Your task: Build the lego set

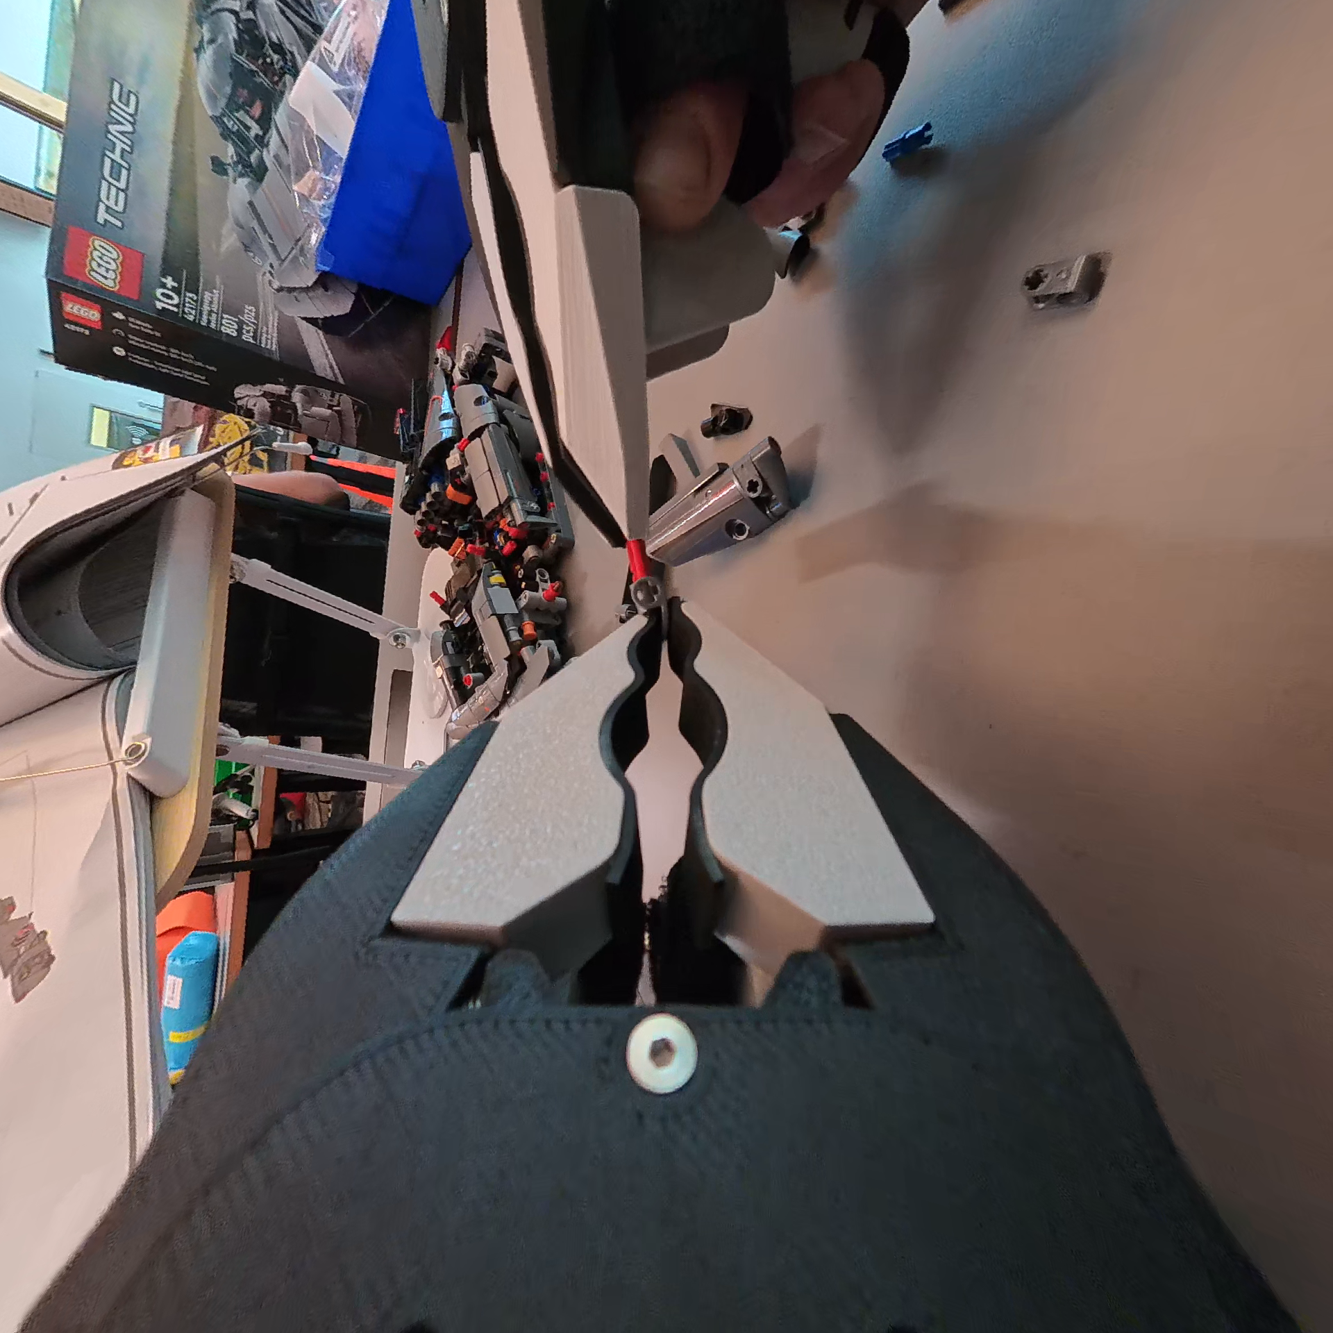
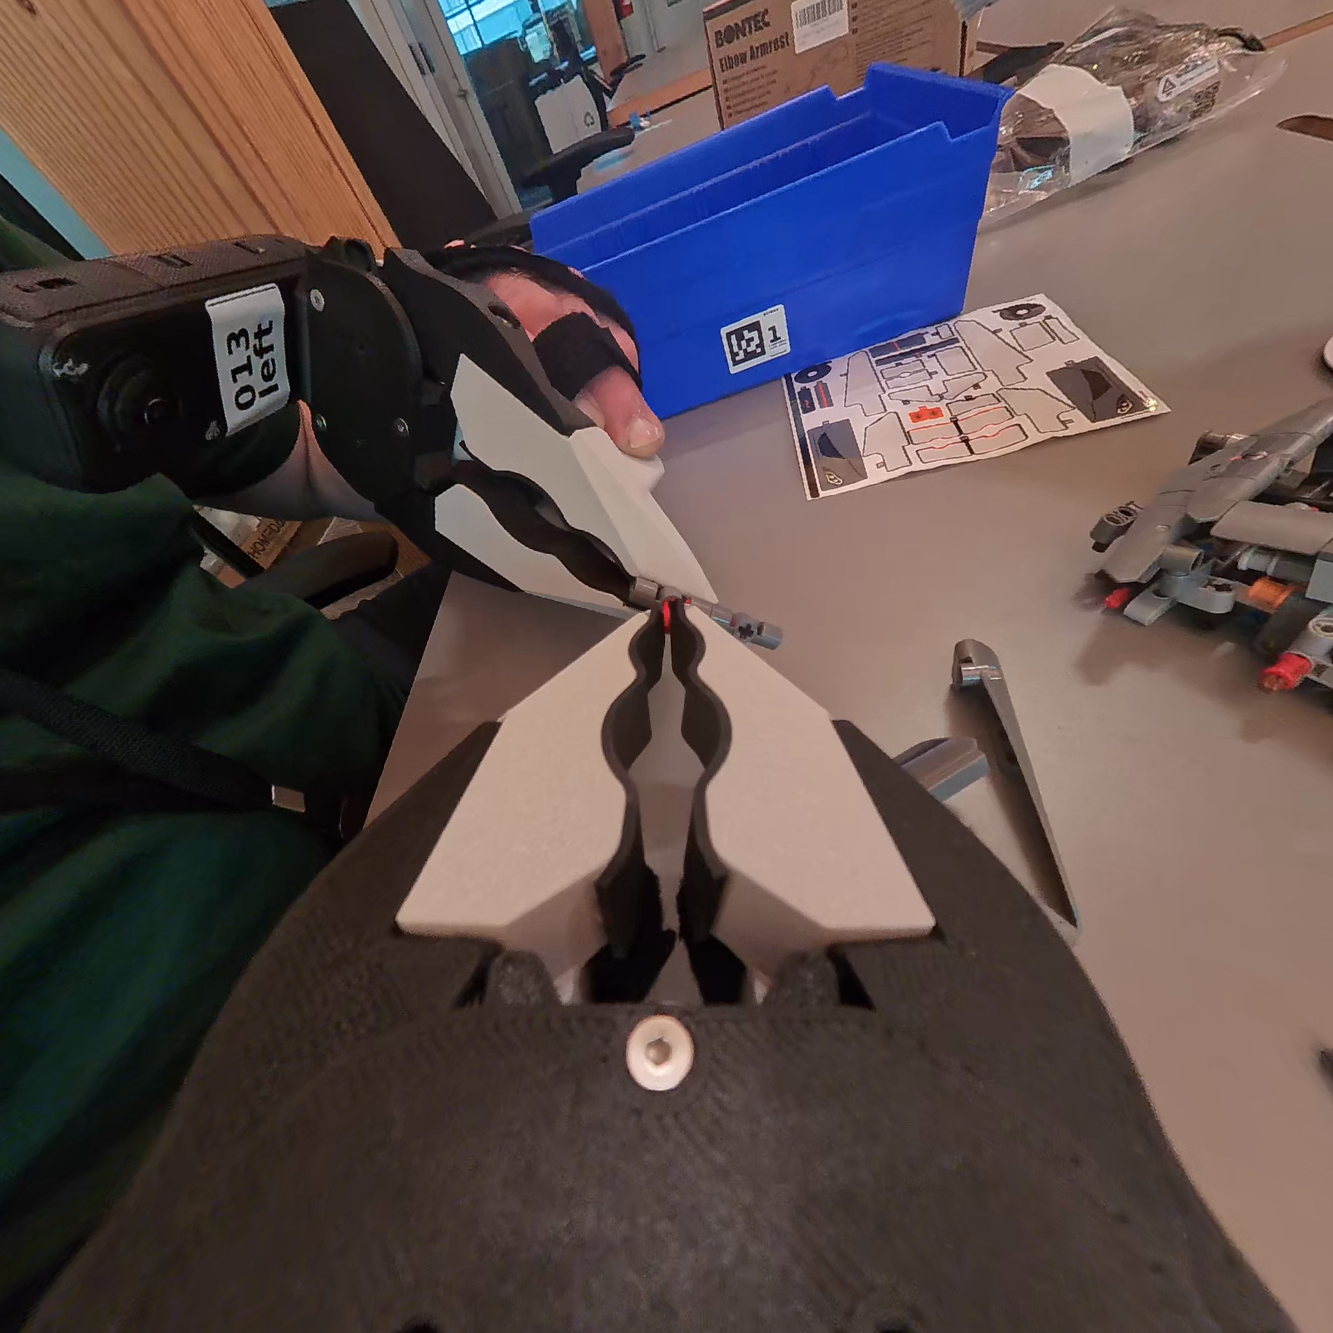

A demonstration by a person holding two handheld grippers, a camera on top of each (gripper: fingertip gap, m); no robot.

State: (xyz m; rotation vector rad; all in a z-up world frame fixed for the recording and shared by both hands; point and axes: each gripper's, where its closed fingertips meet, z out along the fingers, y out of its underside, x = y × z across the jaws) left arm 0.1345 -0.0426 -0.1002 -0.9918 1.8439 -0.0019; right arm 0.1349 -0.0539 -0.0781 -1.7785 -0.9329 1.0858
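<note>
Your grippers have pale grey fingers (image 2: 570,815) with wavy black pads, black textured bodies, one silver screw (image 2: 659,1052); your sleeve (image 2: 144,685) is dark green.

Print on set box (image 1: 216,216), brown carton (image 2: 829,50), blue bin's tag (image 2: 755,339), gripper's label (image 2: 249,358).

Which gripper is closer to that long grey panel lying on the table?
Right. The long grey panel lies just beside the right gripper, off its right side. The left gripper, meeting it tip to tip, comes in from the opposite side, farther from the panel.
</note>
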